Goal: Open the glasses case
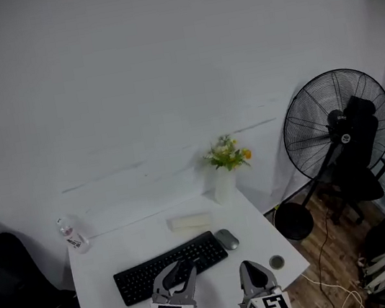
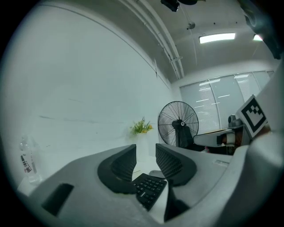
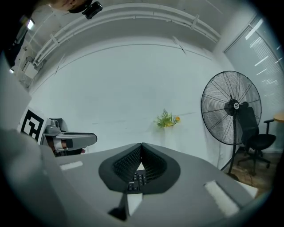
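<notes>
At the near edge of the white table [image 1: 95,268] the person holds both tools level, pointing away over the desk. The left gripper [image 1: 177,271] has its jaws standing apart with nothing between them; through the gap only the keyboard shows. The right gripper [image 1: 251,270] has its tips pressed together on nothing.

Just beyond them lies the black keyboard [image 1: 169,266], set slightly askew, with the left tool's tips over its middle. A grey mouse [image 1: 226,239] sits off the keyboard's right end, and a small round object [image 1: 276,262] rests near the table's right edge beside the right tool.

Past the keyboard's far edge lies a pale oblong box [image 1: 189,222], which I take to be the glasses case; it looks closed. Its long axis runs side to side, roughly parallel to the keyboard. It sits straight ahead of the tools, clear of both, and closer to the left one's line than the right's. So the reach is forward over the keys, meeting the case broadside.

Further back, a plastic bottle [image 1: 72,236] stands at the left corner and a vase of flowers [image 1: 226,169] by the wall. A standing fan [image 1: 337,123] is on the floor to the right.
</notes>
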Demonstrator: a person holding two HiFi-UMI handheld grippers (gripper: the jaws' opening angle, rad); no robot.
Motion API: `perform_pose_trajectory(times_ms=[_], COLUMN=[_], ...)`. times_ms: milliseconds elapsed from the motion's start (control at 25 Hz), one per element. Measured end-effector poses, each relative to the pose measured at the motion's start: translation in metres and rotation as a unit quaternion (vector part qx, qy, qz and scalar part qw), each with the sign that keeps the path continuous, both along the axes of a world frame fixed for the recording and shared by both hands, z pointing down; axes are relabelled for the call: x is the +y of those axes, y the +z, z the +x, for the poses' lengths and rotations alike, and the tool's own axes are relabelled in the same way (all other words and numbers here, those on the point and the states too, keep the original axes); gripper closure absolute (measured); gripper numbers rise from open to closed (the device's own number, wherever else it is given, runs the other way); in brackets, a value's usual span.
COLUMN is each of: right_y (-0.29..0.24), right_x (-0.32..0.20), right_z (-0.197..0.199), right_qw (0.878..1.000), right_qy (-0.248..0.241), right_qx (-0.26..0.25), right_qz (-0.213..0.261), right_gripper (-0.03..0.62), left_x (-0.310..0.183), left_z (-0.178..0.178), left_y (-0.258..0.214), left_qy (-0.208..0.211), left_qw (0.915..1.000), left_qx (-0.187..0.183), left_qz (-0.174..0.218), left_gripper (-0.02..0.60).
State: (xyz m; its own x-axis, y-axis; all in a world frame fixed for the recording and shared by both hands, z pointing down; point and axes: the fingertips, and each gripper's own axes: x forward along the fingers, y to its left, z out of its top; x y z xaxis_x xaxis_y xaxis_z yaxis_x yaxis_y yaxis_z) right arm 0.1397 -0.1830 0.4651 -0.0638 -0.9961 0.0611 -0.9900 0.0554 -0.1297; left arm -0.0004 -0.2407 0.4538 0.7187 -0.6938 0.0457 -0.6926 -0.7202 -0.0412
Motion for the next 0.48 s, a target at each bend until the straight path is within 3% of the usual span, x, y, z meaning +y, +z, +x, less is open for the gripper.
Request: perform_pose_trajectory(times_ms=[480], right_y=[0.004], right_x=[-0.061], right_z=[0.015], right_qw=[1.0], right_qy=[-0.008], right_qx=[0.012], right_qz=[-0.013], right_gripper=[0.586], left_x=[-0.057], left_z=[0.015], left_y=[0.015], left_qy=[-0.012], left_qw=[0.9997], left_qx=[-0.002], left_qz=[-0.023], left_gripper=[0.439])
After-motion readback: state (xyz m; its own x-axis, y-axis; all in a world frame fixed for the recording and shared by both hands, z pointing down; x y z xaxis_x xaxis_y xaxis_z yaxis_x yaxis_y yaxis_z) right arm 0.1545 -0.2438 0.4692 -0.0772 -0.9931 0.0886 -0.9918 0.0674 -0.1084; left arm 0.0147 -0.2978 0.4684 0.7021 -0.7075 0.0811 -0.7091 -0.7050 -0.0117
